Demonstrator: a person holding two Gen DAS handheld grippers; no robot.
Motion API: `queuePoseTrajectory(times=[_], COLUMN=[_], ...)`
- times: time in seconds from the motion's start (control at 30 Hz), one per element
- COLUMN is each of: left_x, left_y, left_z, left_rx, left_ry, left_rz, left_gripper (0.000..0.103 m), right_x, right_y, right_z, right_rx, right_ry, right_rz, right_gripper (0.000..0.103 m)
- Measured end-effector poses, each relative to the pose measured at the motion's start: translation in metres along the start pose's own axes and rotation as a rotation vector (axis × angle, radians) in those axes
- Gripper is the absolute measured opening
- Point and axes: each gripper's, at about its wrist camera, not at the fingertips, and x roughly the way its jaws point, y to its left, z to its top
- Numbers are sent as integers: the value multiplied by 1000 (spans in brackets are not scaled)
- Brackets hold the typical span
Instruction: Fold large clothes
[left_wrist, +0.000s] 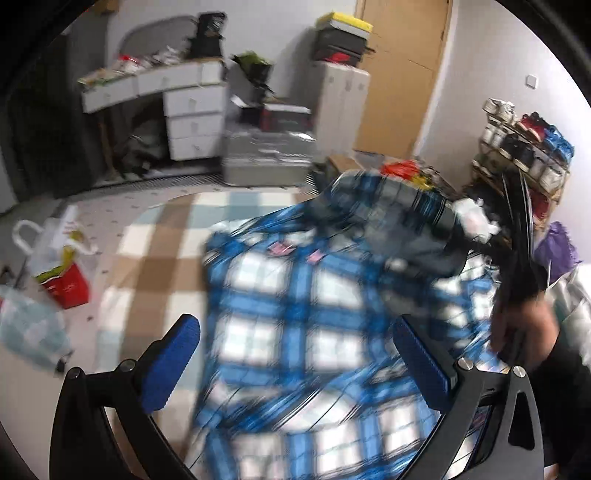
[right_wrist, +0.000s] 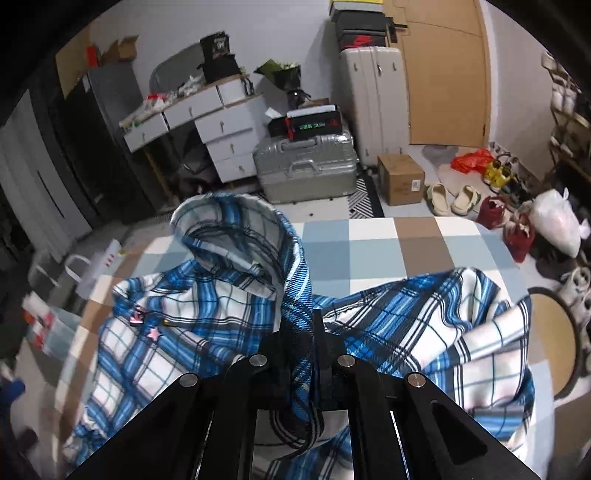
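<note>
A blue and white plaid hooded shirt (left_wrist: 295, 325) lies spread on a round table with a checked cloth (left_wrist: 159, 258); this view is motion-blurred. My left gripper (left_wrist: 295, 362) is open above the shirt, its blue pads wide apart and empty. In the right wrist view the same shirt (right_wrist: 184, 332) lies crumpled on the checked cloth (right_wrist: 369, 243), hood (right_wrist: 229, 229) raised. My right gripper (right_wrist: 299, 328) is shut on a fold of the shirt at the hood edge and holds it up. The right gripper also shows in the left wrist view (left_wrist: 517, 258), held by a hand.
A white drawer desk (right_wrist: 221, 125), silver suitcases (right_wrist: 306, 166), a tall white suitcase (right_wrist: 373, 103) and a cardboard box (right_wrist: 400, 177) stand beyond the table. Shoes and bags (right_wrist: 517, 221) lie at right. A round stool (right_wrist: 550, 332) is beside the table. Bags (left_wrist: 62, 266) sit at left.
</note>
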Motion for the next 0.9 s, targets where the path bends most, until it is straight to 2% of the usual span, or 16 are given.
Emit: queuePoseTrajectory(times=[0.07, 0.17, 0.23, 0.27, 0.37, 0.47, 0.53, 0.6, 0.63, 0.67, 0.73, 0.9], left_x=[30, 87, 118, 136, 174, 190, 194, 196, 195, 195, 186, 130], left_y=[-13, -34, -45, -51, -56, -51, -47, -48, -49, -48, -49, -57], left_z=[34, 66, 76, 79, 78, 80, 83, 84, 85, 86, 87, 86], left_rx=[14, 72, 112, 146, 177, 163, 151, 162, 176, 186, 183, 218], left_ry=[25, 140, 195, 219, 288, 263, 241, 242, 247, 262, 263, 157], left_rz=[25, 114, 138, 175, 219, 269, 263, 254, 256, 236, 214, 171], left_gripper=[102, 102, 102, 102, 102, 102, 102, 85, 47, 0, 0, 0], right_x=[-5, -6, -4, -2, 1, 7, 12, 15, 16, 16, 12, -15], right_y=[-4, -14, -18, -20, -22, -23, -27, -28, -29, -28, -26, -17], right_z=[-4, -6, -7, -7, -7, -6, -6, -7, -7, -7, -5, 3], right_rx=[9, 76, 100, 109, 103, 100, 113, 113, 107, 102, 89, 63], right_ry=[-11, -19, -20, -14, -15, -14, -5, 3, 3, 1, -14, -75], right_rz=[9, 46, 50, 63, 72, 80, 91, 86, 82, 78, 100, 93], right_gripper=[7, 7, 7, 7, 7, 7, 7, 7, 7, 7, 7, 7])
